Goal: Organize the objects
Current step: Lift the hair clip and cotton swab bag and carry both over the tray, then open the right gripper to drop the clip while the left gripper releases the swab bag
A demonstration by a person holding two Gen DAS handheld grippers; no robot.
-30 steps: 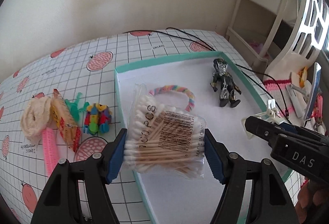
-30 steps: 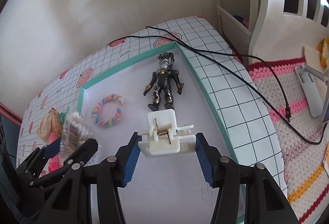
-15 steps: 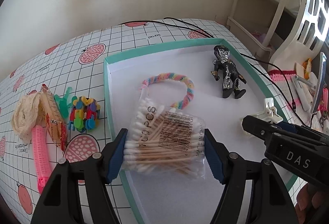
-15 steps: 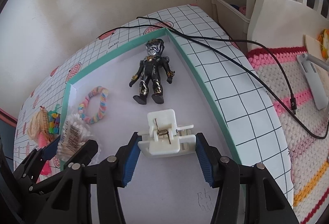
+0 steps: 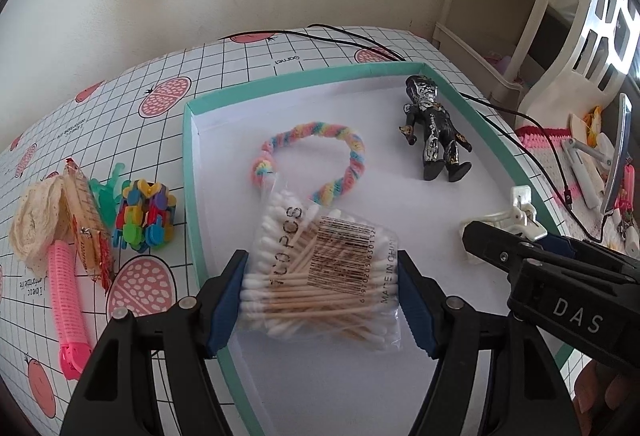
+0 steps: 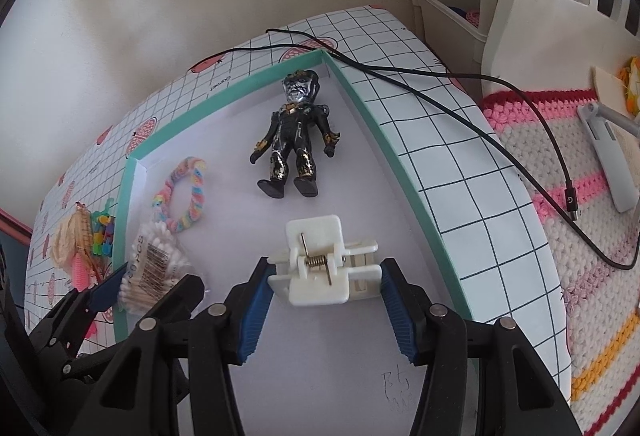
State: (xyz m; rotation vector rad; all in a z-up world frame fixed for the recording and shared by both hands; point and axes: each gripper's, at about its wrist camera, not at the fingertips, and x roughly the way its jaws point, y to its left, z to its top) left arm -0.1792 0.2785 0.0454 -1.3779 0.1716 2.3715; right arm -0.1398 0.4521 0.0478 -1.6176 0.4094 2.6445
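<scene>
A teal-rimmed tray (image 5: 300, 81) with a white floor lies on the gridded tablecloth. My left gripper (image 5: 320, 284) is shut on a clear bag of cotton swabs (image 5: 320, 268), held low just inside the tray's left rim. My right gripper (image 6: 324, 276) is shut on a white spring clip (image 6: 324, 264) low over the tray's middle right. The clip (image 5: 504, 220) and right gripper (image 5: 540, 276) also show in the left wrist view. A rainbow hair tie (image 5: 316, 156) and a black and silver toy figure (image 5: 434, 128) lie in the tray's far half.
Left of the tray sit a cream lace roll (image 5: 36, 212), a pink hair roller (image 5: 66, 296), a packet (image 5: 86, 228) and a heap of colourful clips (image 5: 144, 216). A black cable (image 6: 440, 104) crosses the table onto a crocheted mat (image 6: 580, 236). White furniture stands behind.
Both grippers have moved forward and lower over the tray, each still holding its object. The swab bag has shifted right, from above the left rim to inside it.
</scene>
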